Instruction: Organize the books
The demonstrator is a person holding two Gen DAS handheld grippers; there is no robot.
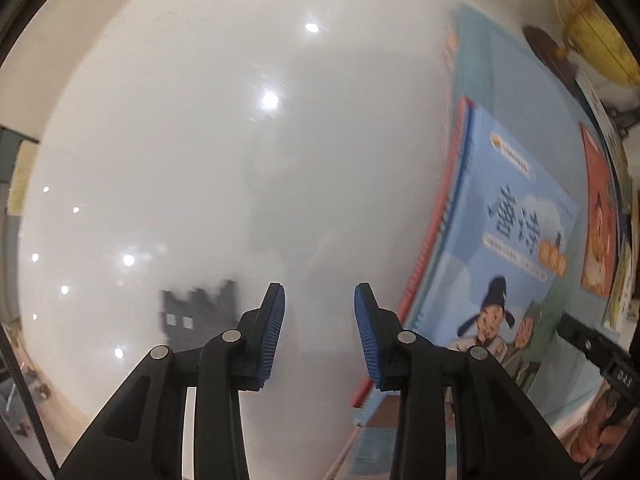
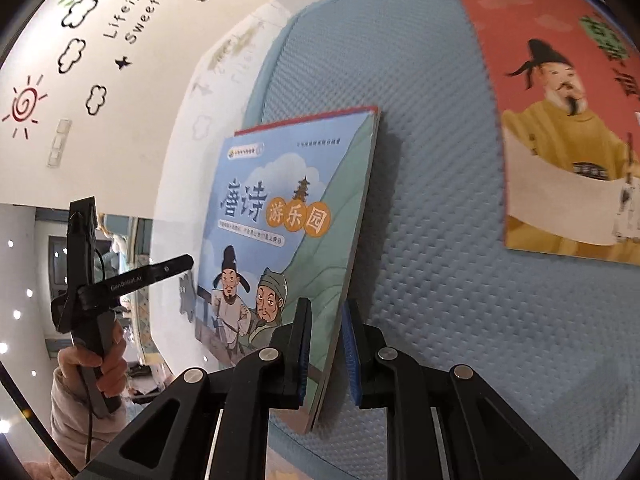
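Now right claw (image 2: 326, 346) angled down, pinching blue book (image 2: 280, 216) edge; left claw (image 1: 319, 332) downward, parted, empty.

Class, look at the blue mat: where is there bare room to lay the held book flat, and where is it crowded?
Bare mat lies between the blue book and the red book, and below the red book. The white table left of the mat is bare too. Crowded: the mat's right side.

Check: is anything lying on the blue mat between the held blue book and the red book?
Nothing visible does. The right gripper is shut on the blue book, and the blue mat between it and the red book shows only bare textured surface.
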